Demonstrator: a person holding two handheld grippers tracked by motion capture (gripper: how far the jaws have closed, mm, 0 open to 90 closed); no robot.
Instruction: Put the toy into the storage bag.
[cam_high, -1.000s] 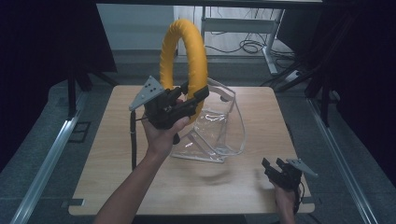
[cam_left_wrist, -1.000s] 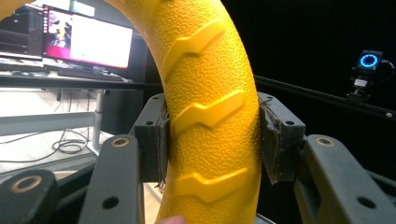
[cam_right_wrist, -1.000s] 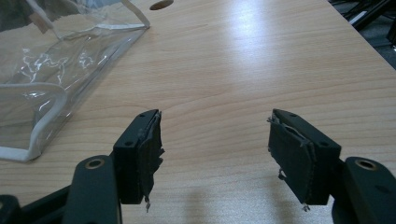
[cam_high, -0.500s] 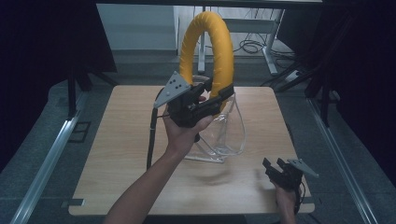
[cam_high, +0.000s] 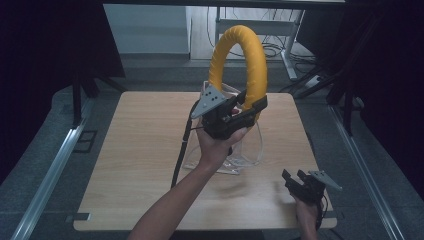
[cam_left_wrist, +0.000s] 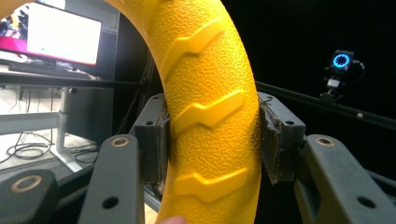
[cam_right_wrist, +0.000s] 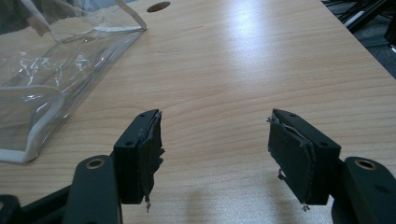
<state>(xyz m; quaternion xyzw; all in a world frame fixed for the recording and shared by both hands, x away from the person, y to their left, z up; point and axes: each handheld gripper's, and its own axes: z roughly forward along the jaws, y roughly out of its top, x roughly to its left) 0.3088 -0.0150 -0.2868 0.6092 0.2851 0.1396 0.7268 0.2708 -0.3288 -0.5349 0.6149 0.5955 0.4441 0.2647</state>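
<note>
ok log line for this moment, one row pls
left tool: shut on yellow ring, held upright above clear bag | right tool: open, holding nothing, low over wooden table at near right corner

— We see a matt yellow ring (cam_left_wrist: 210, 116), pebbled, with raised ridges.
— And we see a glossy clear plastic bag (cam_right_wrist: 56, 70) with white trim, on a smooth, faintly shiny wood-grain table (cam_right_wrist: 261, 60); black pads (cam_right_wrist: 148, 154) look frayed.

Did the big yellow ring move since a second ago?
Yes. The bumpy yellow rubber ring, clamped in the left gripper, has moved rightward across the wooden table, from near its left-centre to over its middle, above the clear plastic bag.
</note>
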